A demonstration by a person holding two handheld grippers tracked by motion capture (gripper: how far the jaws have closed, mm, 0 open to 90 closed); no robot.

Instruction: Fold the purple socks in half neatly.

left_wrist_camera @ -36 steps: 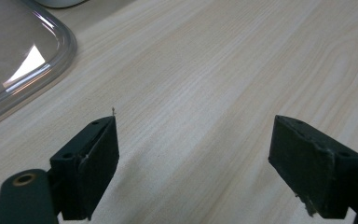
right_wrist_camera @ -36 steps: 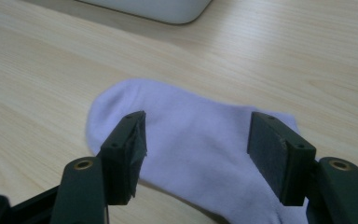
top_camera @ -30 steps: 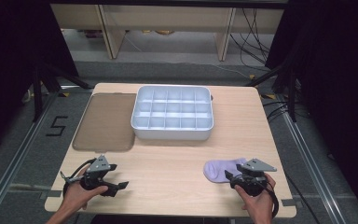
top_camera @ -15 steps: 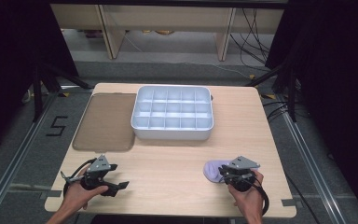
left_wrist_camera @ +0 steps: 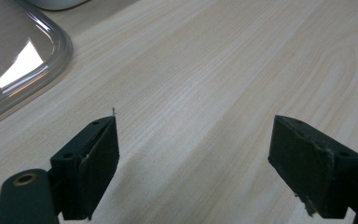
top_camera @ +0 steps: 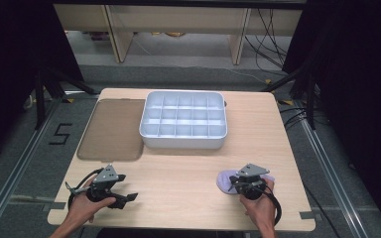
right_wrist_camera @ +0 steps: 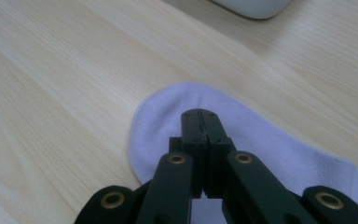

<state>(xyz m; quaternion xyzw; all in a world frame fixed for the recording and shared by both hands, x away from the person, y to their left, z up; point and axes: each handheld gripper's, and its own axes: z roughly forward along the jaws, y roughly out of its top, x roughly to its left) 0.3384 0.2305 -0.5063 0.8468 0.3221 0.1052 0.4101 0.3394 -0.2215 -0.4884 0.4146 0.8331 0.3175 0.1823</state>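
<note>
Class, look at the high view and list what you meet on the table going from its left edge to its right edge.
Left gripper → brown flat lid → white compartment tray → lilac sock → right gripper, whose jaws have just been closing and now sit shut over the sock.

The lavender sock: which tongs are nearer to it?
Right. The right tongs are shut, over the lavender sock; the left tongs sit open at the table's opposite front corner.
</note>
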